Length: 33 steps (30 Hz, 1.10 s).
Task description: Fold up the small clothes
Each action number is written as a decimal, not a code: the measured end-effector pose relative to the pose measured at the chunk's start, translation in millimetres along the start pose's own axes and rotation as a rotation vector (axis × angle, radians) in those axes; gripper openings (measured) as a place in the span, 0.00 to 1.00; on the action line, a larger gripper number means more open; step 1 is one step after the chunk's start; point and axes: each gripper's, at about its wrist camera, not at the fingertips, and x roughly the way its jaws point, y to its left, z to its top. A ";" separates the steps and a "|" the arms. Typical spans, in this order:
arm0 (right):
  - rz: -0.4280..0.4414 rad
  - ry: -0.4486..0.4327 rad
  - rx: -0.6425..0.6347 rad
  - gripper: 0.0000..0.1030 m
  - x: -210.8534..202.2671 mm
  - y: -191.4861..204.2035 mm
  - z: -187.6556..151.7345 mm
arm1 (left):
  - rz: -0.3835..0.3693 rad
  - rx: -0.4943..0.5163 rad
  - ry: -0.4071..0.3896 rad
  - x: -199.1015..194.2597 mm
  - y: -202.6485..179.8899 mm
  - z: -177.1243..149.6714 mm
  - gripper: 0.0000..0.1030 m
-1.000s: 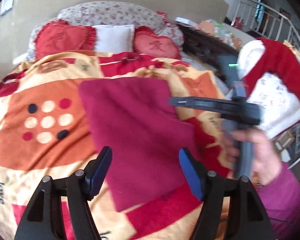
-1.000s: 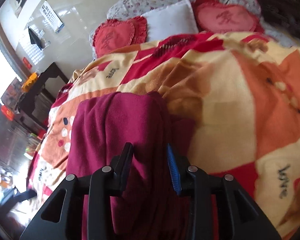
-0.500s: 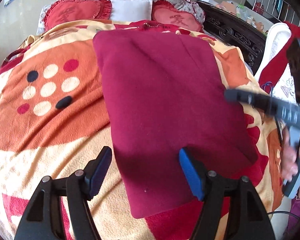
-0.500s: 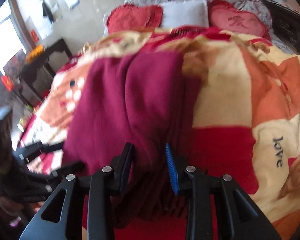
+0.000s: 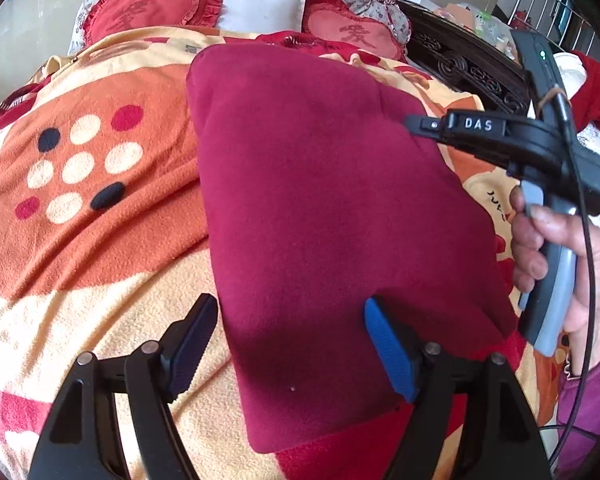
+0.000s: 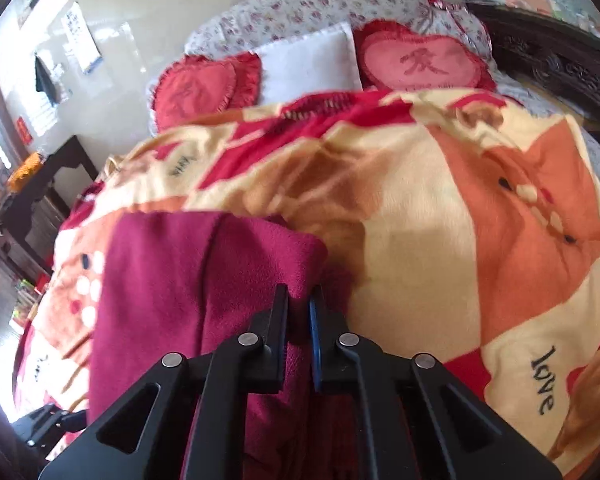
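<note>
Folded maroon fleece garment on the patterned bed blanket; right gripper pinched on its right edge, left gripper spread over its near end

The maroon fleece garment (image 5: 320, 208) lies as a flat rectangle on the orange, cream and red blanket (image 5: 80, 208), long axis running from near to far. The left gripper (image 5: 288, 344) has just been widening its jaws; they stand wide apart over the garment's near left part, the pads not pressing the cloth. The right gripper (image 6: 299, 304), held in a hand (image 5: 560, 264) at the right, has just closed; in its own view the jaws are nearly together, with a fold of the garment's edge clamped between them. Heart-shaped red cushions (image 5: 140, 14) and a white pillow (image 5: 260, 8) sit at the far end of the bed
</note>
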 end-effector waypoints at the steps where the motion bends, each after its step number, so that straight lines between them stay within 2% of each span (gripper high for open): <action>1: 0.008 -0.002 0.002 0.00 2.7 -1.1 -2.0 | 0.002 -0.003 0.000 0.1 -0.8 0.1 0.77; 6: -0.014 -0.057 -0.029 0.03 -32.0 5.8 -1.9 | 0.012 -0.008 -0.011 -2.7 -1.8 -0.1 0.77; 10: 0.054 -0.076 -0.117 0.03 -59.5 30.7 -16.6 | 0.022 -0.008 -0.013 -3.4 -3.3 -0.3 0.77; 12: 0.053 -0.051 -0.143 0.03 -57.5 38.6 -27.2 | 0.027 -0.005 -0.018 -5.3 -4.0 -0.9 0.77; 16: -0.042 0.035 -0.143 0.03 -24.1 31.8 -47.2 | 0.038 -0.005 -0.011 -8.8 -4.7 -1.7 0.77; 17: -0.039 0.034 -0.134 0.03 -21.2 28.4 -49.1 | 0.041 -0.003 -0.009 -10.5 -5.2 -1.6 0.77; 22: -0.018 -0.012 -0.123 0.03 -49.6 30.1 -43.3 | 0.042 0.005 -0.053 -24.3 -2.0 12.3 0.77; 26: -0.008 -0.078 -0.123 0.05 -62.5 36.2 -32.7 | 0.055 -0.030 -0.088 -25.3 4.8 38.4 0.77; 29: -0.017 -0.086 -0.112 0.11 -50.6 38.7 -19.6 | 0.061 -0.054 -0.101 -16.4 9.3 56.8 0.77; 33: -0.013 -0.067 -0.113 0.11 -30.1 40.5 -9.0 | 0.050 -0.106 -0.088 -0.3 19.1 74.6 0.78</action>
